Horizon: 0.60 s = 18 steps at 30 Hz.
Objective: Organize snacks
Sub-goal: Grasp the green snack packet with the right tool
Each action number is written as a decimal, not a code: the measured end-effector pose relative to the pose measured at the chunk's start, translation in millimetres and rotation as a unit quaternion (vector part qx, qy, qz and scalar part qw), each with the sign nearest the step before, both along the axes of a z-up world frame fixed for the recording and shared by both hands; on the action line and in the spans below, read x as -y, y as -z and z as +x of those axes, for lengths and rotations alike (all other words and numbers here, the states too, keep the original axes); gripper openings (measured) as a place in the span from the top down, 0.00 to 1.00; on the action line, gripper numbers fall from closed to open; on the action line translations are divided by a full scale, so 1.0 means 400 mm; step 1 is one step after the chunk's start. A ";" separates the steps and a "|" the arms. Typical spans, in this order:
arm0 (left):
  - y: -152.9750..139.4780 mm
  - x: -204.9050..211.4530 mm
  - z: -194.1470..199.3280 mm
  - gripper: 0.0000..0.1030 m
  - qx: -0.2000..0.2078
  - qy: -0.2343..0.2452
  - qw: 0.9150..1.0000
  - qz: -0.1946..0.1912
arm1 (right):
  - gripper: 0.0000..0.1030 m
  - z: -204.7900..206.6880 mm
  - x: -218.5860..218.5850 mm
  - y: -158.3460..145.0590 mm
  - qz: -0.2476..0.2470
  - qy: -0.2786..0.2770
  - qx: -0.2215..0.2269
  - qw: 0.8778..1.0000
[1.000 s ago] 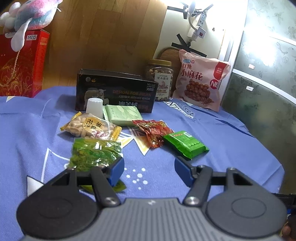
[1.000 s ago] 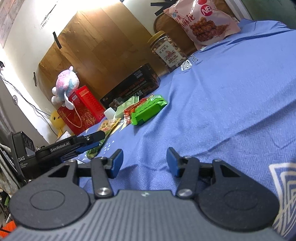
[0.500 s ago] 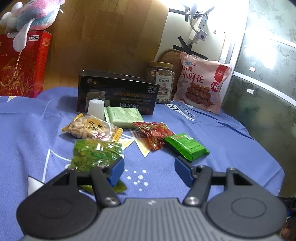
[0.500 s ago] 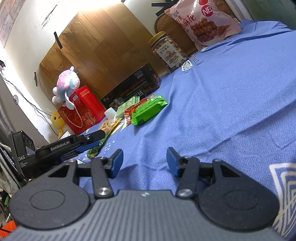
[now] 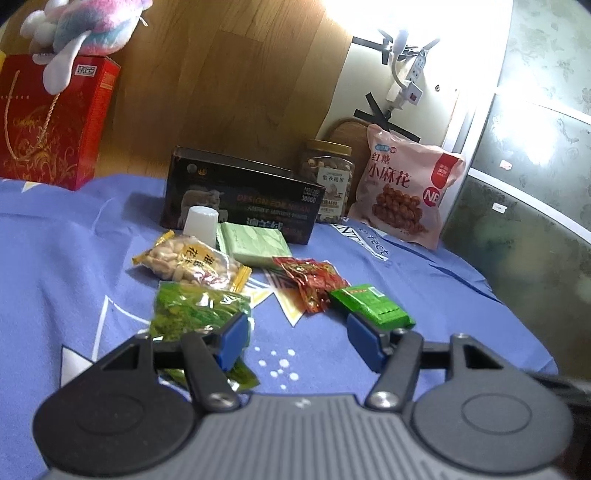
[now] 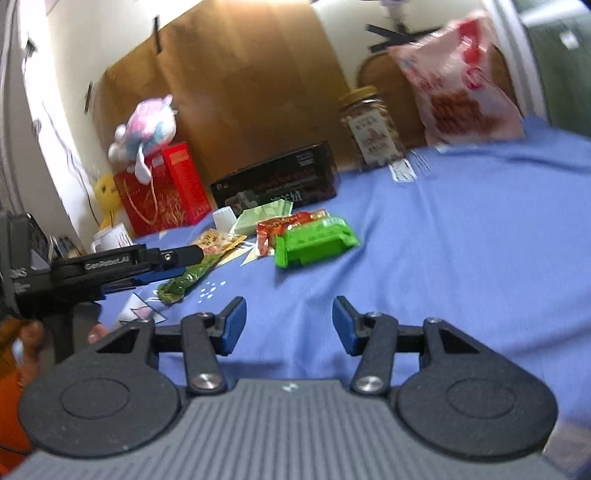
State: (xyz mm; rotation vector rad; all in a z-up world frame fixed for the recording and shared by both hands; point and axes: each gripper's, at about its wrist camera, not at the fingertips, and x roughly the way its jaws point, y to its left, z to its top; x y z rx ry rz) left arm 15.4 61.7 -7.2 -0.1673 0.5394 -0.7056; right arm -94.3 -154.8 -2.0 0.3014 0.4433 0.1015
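Several snack packs lie on the blue cloth (image 5: pixel 55 280): a peanut bag (image 5: pixel 188 264), a green pea bag (image 5: pixel 195 312), a pale green pack (image 5: pixel 255 243), a red pack (image 5: pixel 312 282) and a bright green pack (image 5: pixel 371 306). My left gripper (image 5: pixel 297 341) is open and empty, just short of the pea bag and bright green pack. My right gripper (image 6: pixel 288 325) is open and empty over bare cloth, short of the bright green pack (image 6: pixel 316 242). The left gripper also shows in the right wrist view (image 6: pixel 162 262).
A black box (image 5: pixel 240 199), a white cup (image 5: pixel 199 223), a nut jar (image 5: pixel 328 181) and a pink snack bag (image 5: pixel 404 192) stand at the back. A red gift box (image 5: pixel 48 122) with a plush toy (image 5: pixel 81 26) is far left. The table edge drops off right.
The right gripper has swung and lifted, so the snacks now sit nearer the middle of its view, with motion blur. The left gripper has barely moved. Both stay open.
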 end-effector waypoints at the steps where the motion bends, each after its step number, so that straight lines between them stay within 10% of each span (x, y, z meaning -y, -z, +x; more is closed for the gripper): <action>1: 0.000 -0.001 -0.001 0.42 0.000 0.001 1.000 -0.003 | 0.47 0.021 0.003 -0.004 -0.008 -0.005 -0.002 1.000; 9: 0.007 -0.031 0.013 0.42 -0.021 -0.014 0.999 -0.038 | 0.17 0.257 0.033 -0.016 -0.082 -0.050 -0.067 0.993; 14: 0.015 -0.044 0.036 0.42 -0.047 -0.018 0.997 -0.057 | 0.27 0.312 0.016 0.015 -0.132 -0.054 -0.081 0.986; 18: 0.017 -0.046 0.041 0.42 -0.050 -0.013 0.997 -0.060 | 0.41 0.248 0.036 0.007 -0.075 -0.058 -0.071 0.993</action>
